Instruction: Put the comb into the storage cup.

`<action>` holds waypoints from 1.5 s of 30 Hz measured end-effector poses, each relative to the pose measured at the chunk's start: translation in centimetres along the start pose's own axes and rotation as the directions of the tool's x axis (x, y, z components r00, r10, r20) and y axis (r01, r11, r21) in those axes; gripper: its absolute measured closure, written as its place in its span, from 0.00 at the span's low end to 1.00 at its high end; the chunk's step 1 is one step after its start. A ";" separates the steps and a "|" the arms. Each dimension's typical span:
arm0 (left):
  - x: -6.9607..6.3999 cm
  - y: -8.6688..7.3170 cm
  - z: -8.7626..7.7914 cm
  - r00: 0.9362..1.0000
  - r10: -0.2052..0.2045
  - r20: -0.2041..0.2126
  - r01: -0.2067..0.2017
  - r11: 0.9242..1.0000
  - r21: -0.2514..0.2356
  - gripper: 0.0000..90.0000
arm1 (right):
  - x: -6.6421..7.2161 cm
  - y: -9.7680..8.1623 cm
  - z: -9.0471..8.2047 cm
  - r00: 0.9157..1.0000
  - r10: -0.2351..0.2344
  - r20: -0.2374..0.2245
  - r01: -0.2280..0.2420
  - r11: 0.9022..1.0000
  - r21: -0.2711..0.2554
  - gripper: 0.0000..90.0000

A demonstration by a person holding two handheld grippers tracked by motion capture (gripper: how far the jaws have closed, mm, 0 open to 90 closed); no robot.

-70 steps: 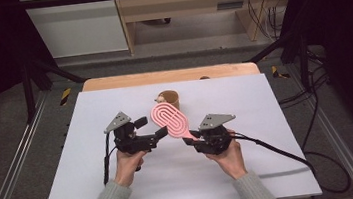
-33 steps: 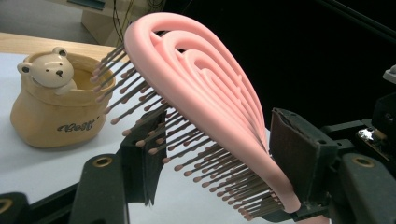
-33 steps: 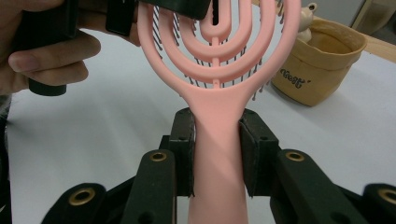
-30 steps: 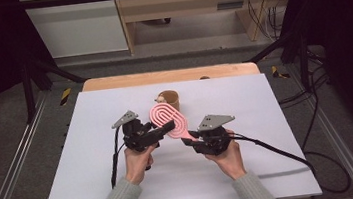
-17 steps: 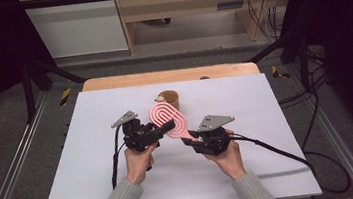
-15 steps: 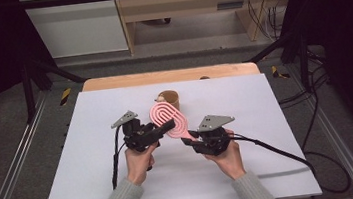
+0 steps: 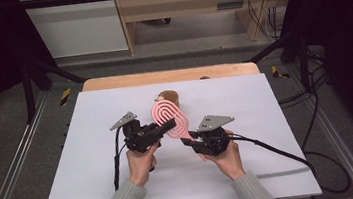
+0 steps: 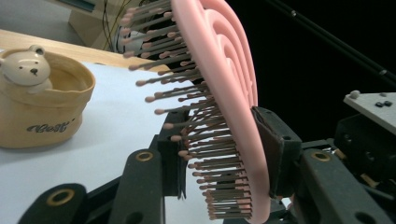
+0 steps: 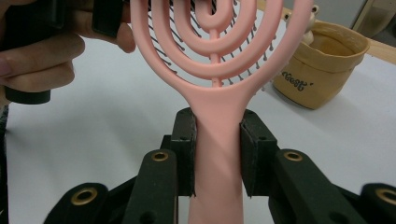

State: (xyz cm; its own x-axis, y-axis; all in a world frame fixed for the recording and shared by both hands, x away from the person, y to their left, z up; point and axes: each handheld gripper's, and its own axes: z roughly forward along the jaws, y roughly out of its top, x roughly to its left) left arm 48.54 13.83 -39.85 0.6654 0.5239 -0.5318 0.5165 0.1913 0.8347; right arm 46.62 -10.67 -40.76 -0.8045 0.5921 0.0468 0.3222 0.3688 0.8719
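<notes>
A white table [image 7: 99, 189] is seen in the high view, edged far by a wooden strip, dark floor and shelving behind. A pink hairbrush [image 7: 169, 116] is held above mid-table between two grippers. The left gripper [image 7: 167, 126] is clamped on the brush head's near-left edge; its jaws have just been closing. The right gripper [image 7: 187, 141] is clamped on the handle. A tan bear cup [image 7: 170, 97] is placed just beyond the brush, toward the far edge.

In the left gripper view, the hairbrush [image 8: 224, 116] is seen edge-on, bristles pointed left. One pad is pressed on the pink back, the other is set among the bristles. The bear cup [image 8: 42, 105] is stood on the table at left.

In the right gripper view, the handle of the hairbrush [image 9: 217, 135] is gripped between both pads, the looped head raised above. The left hand [image 9: 42, 56] is seen top left, the bear cup [image 9: 317, 65] at right.
</notes>
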 end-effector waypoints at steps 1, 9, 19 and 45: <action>-0.1 0.0 0.0 1.000 0.003 0.006 -0.003 1.000 -0.004 0.66 | 0.0 0.0 0.0 1.000 0.000 -0.001 0.000 1.000 -0.001 0.79; -0.7 0.0 -0.1 0.999 0.033 0.031 -0.033 0.999 -0.011 0.69 | 0.0 0.0 0.1 1.000 -0.003 -0.012 0.003 1.000 -0.001 0.79; -1.2 -0.1 -0.2 0.997 0.067 0.035 -0.066 0.997 -0.032 0.70 | 0.0 0.0 0.1 1.000 -0.003 -0.027 0.002 1.000 -0.013 0.79; -1.4 0.6 -0.4 0.989 0.145 -0.037 -0.146 0.989 -0.022 0.70 | -0.7 0.3 0.0 0.999 0.035 -0.007 -0.035 0.999 -0.041 0.20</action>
State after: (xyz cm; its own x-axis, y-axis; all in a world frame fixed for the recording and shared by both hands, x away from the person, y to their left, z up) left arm 47.70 13.51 -38.51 0.7128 0.5768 -0.3990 0.4016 0.1309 0.9064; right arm 47.28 -10.99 -40.50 -0.7962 0.5996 0.0804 0.3293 0.3182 0.8890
